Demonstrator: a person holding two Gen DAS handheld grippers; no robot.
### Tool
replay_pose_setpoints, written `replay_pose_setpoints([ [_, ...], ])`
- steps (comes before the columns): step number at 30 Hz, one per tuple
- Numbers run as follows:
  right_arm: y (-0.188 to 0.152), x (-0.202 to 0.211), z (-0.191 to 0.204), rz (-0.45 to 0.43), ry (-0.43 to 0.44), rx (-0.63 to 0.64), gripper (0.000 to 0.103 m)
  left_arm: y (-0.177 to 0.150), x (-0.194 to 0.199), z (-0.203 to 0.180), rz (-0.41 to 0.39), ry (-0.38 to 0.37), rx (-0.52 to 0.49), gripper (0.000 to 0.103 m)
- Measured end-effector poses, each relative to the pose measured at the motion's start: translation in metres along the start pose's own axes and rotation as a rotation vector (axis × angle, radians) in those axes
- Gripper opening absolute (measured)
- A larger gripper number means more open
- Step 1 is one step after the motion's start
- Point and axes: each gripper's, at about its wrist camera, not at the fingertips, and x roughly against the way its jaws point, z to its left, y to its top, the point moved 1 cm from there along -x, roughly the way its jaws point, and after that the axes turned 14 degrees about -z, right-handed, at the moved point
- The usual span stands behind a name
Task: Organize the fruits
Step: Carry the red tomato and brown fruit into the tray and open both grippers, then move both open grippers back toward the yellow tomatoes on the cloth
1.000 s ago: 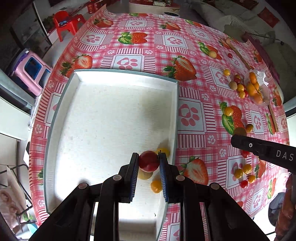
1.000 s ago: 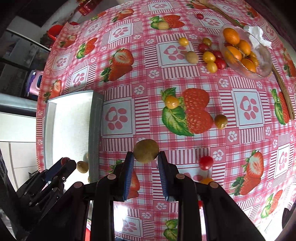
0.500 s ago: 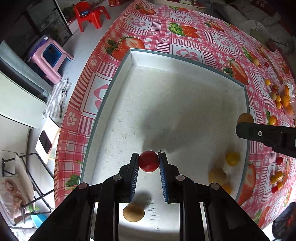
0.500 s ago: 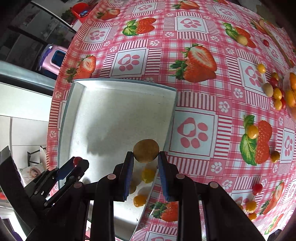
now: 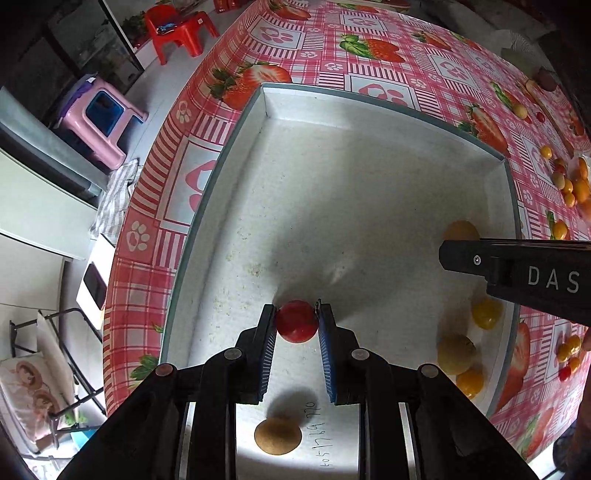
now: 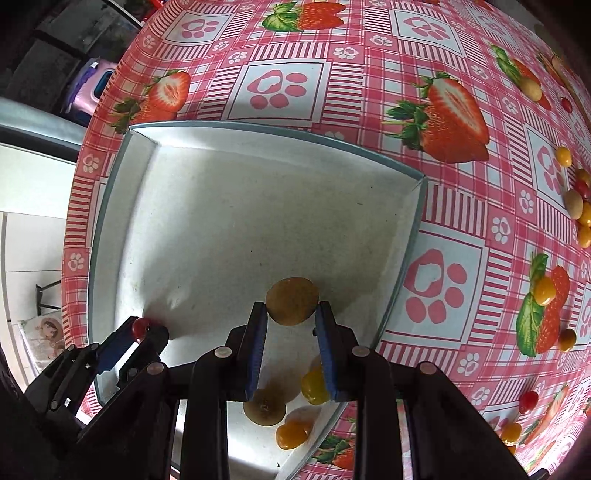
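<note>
My left gripper (image 5: 297, 314) is shut on a small red tomato (image 5: 296, 326) and hangs low over the white tray (image 5: 369, 99), near its front left. My right gripper (image 6: 291, 310) is shut on a round brown fruit (image 6: 291, 297) above the tray's (image 6: 277, 129) right part. In the left wrist view the right gripper's finger (image 5: 517, 266) reaches in from the right, the brown fruit (image 5: 460, 230) peeking behind it. On the tray floor lie a yellow tomato (image 5: 487, 313), a pale greenish fruit (image 5: 455, 353), an orange one (image 5: 470, 382) and a brown fruit (image 5: 277, 435).
Several loose yellow, red and beige fruits (image 6: 545, 290) lie on the strawberry tablecloth (image 6: 443, 110) to the right of the tray. The table edge runs along the left, with a pink stool (image 5: 103, 118) and a red chair (image 5: 177, 27) on the floor below.
Both grippers moved left over the tray with their fruits. The right one carried the brown fruit from the tablecloth across the tray's rim. The left one has kept still over the last half second.
</note>
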Motion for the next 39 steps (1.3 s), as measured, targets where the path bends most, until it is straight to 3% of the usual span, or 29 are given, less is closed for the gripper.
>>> replay_pose_setpoints([
  [2, 0.001, -0.001, 0.001, 0.003, 0.005, -0.001, 0.031, 0.001, 0.000, -0.002, -0.001, 0.011, -0.013, 0.026],
  [4, 0.001, -0.001, 0.001, 0.010, 0.022, -0.012, 0.041, 0.000, 0.002, -0.006, -0.006, 0.047, -0.031, 0.051],
  [5, 0.004, 0.000, -0.001, 0.011, 0.020, -0.014, 0.047, -0.001, 0.004, -0.007, -0.012, 0.057, -0.035, 0.073],
  [6, 0.007, -0.001, 0.000, 0.007, 0.031, -0.018, 0.050, 0.000, 0.007, -0.007, -0.029, 0.064, -0.035, 0.075],
  [15, 0.015, 0.034, -0.013, -0.075, 0.071, -0.068, 0.076, 0.001, 0.020, -0.018, -0.015, 0.038, -0.059, 0.075],
  [21, 0.007, 0.065, -0.048, -0.134, 0.058, -0.146, 0.078, 0.007, 0.034, -0.034, -0.033, 0.018, -0.089, 0.075],
  [39, -0.135, 0.129, -0.214, -0.133, -0.177, -0.465, 0.078, 0.041, 0.065, -0.162, -0.085, -0.161, -0.266, 0.075],
])
